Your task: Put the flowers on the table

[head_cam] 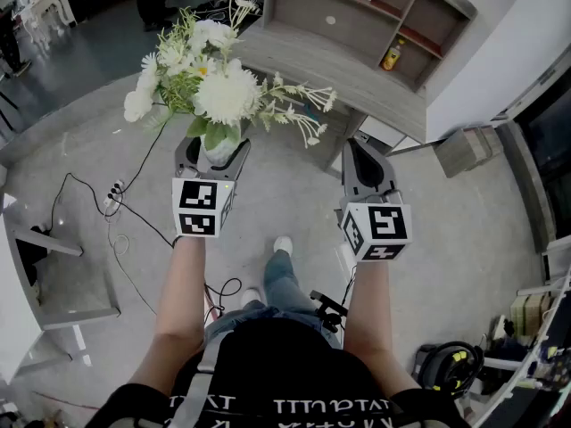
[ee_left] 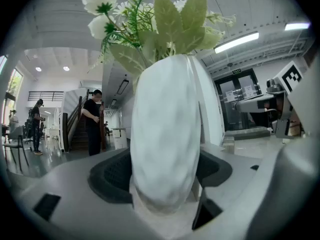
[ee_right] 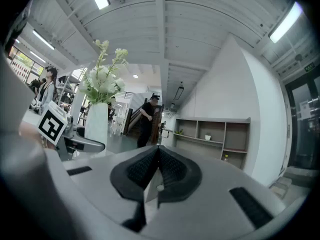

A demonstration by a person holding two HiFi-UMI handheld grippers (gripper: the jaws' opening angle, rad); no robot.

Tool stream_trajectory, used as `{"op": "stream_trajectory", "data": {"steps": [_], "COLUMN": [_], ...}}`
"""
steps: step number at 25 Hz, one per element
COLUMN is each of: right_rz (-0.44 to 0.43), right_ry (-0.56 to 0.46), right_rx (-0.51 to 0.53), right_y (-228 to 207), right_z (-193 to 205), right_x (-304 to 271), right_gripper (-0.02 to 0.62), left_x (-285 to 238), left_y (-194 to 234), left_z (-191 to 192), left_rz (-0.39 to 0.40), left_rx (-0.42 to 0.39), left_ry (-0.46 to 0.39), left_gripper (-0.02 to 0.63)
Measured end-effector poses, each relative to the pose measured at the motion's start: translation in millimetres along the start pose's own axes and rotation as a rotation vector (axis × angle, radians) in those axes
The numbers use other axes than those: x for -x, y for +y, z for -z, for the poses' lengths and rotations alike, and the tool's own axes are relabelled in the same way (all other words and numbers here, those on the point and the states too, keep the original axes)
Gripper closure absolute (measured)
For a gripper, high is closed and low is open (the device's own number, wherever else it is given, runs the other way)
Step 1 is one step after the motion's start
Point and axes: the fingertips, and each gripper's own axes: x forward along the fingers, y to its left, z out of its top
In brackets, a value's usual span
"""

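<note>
**Flowers held off the floor**

The left gripper (head_cam: 212,155) pinches the white vase (ee_left: 165,134), with the flowers (head_cam: 210,83) spreading across the upper left of the head view. The right gripper (ee_right: 158,170) is pressed together on nothing. The table (head_cam: 357,83) lies at upper centre.

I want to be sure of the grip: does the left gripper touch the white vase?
Touching. The left gripper view shows the white vase standing inside the left gripper, with both jaws pressed against its sides and no gap.

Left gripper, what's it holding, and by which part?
The left gripper holds the white vase of flowers, with its jaws clamped on the vase's lower body.
</note>
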Motion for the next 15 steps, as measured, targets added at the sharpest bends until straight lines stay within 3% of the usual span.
{"op": "stream_trajectory", "data": {"steps": [10, 15], "right_rz": [0.000, -0.007], "right_ry": [-0.056, -0.090], "right_rx": [-0.033, -0.002], "right_y": [-8, 1], "right_z": [-1, -2], "right_x": [-16, -14], "right_gripper": [0.580, 0.580], "left_x": [-9, -13], "left_y": [4, 6], "left_z": [7, 6], "left_rz": [-0.024, -0.024], "left_rx": [-0.013, -0.021], "left_ry": [-0.022, -0.042], "left_gripper": [0.241, 0.241]}}
